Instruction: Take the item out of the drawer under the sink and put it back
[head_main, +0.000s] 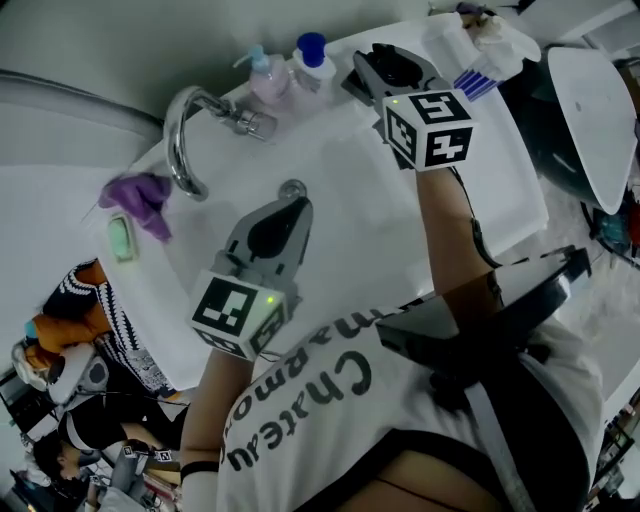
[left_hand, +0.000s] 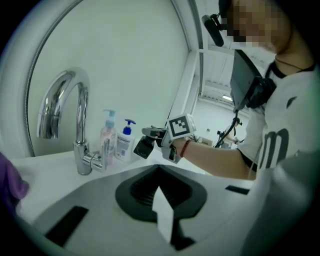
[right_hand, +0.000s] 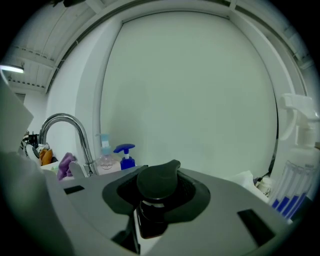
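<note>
Left gripper (head_main: 296, 210) hangs over the basin of the sink (head_main: 400, 230) with its jaws brought together on nothing, tips pointing toward the drain (head_main: 292, 188). Off to its left a purple cloth (head_main: 140, 195) and a green soap bar (head_main: 121, 238) lie on the sink's rim, and the curved chrome faucet (head_main: 185, 140) rises just beyond. Next along the back rim stand a pink pump bottle (head_main: 268, 75) and a blue-capped pump bottle (head_main: 312, 55), side by side. Further right, the right gripper (right_hand: 156, 212) is raised above the rim near those bottles, its jaws clamped on the item (right_hand: 157, 182): a small dark container with a rounded black cap and a pale band under it. It is out of the drawer, which no view shows, so by my reading what remains is the put-back half of the task. The item looks light and rigid, and its glossy surface is probably slippery. The body below the cap seems the safer place to grip, since the cap could turn or pull off. The empty left gripper is likely best used on the drawer front. At the far right a spray bottle (head_main: 490, 50) stands beside crumpled white tissue (head_main: 515, 40).
</note>
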